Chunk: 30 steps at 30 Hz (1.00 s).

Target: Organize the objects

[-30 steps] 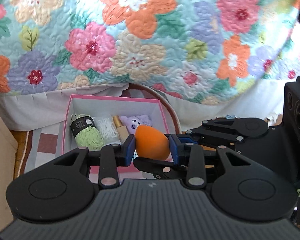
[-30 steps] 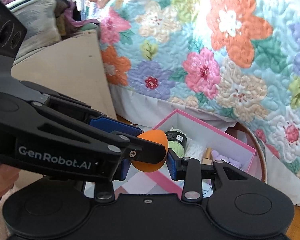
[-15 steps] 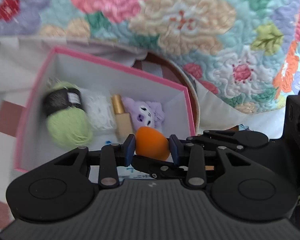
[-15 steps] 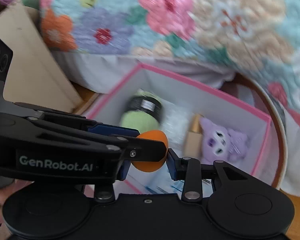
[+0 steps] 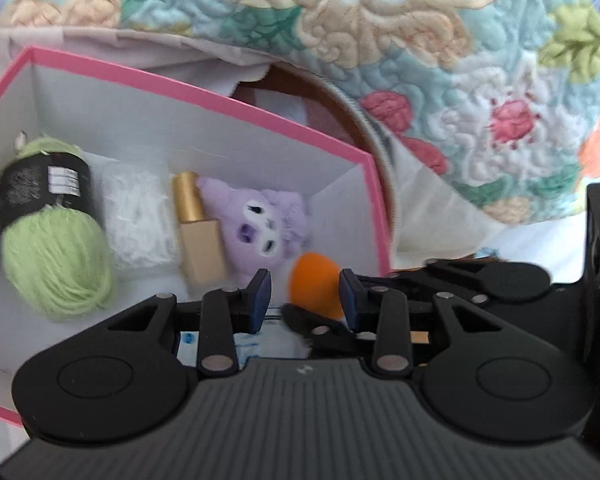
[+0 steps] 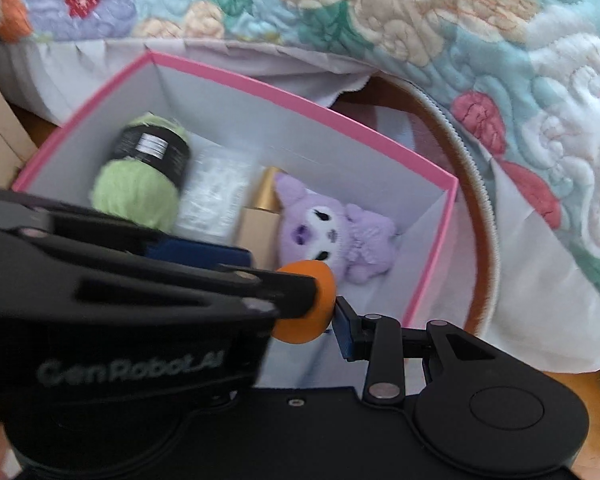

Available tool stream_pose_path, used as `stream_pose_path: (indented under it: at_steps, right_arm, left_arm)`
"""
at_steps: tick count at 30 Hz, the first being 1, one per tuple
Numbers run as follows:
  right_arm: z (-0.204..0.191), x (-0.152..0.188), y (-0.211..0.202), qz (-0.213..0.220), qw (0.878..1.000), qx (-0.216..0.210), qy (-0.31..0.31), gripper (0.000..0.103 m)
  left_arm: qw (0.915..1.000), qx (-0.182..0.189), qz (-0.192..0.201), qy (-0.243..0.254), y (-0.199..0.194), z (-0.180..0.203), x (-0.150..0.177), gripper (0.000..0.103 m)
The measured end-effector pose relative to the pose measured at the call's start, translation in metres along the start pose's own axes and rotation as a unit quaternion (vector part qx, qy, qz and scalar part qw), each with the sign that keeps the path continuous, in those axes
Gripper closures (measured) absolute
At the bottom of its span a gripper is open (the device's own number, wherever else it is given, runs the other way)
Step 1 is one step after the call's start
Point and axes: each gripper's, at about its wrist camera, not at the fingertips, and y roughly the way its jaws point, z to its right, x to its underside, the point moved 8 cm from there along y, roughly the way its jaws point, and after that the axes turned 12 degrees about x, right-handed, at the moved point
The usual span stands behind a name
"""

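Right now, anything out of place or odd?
One thing: both the left gripper and right gripper meet at the same orange sponge above the pink box. Yarn, bottle and plush lie side by side inside.

Right tongs (image 6: 302, 314) pinch sponge (image 6: 320, 280), left tongs (image 5: 304, 294) parted.

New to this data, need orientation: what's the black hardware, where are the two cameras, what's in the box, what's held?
No robot: a person carries a hand-held gripper in each hand, each with a fisheye camera looking along its fingers. One picture is from the left hand-held gripper, the other from the right hand-held gripper. Both hover over a pink box. Inside lie green yarn, a white bundle, a gold-capped bottle and a purple plush. The right one is shut on an orange sponge; the left's pads flank it, one with a gap.
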Motion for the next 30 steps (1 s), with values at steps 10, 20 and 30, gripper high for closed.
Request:
stream_pose_path:
  at_steps: [10, 20, 30]
  right_arm:
    - [0.007, -0.004, 0.014, 0.024, 1.0, 0.019, 0.0, 0.058]
    - [0.015, 0.008, -0.016, 0.055, 0.997, -0.011, 0.053, 0.05]
    - [0.016, 0.042, -0.072, 0.072, 0.991, -0.052, 0.102, 0.05]
  left_arm:
    - [0.9989, -0.046, -0.009, -0.008, -0.01, -0.029, 0.007, 0.064]
    - [0.9964, -0.084, -0.003, 0.003, -0.057, -0.029, 0.018, 0.059]
    - [0.9929, -0.111, -0.03, 0.028, -0.106, 0.001, 0.041, 0.051]
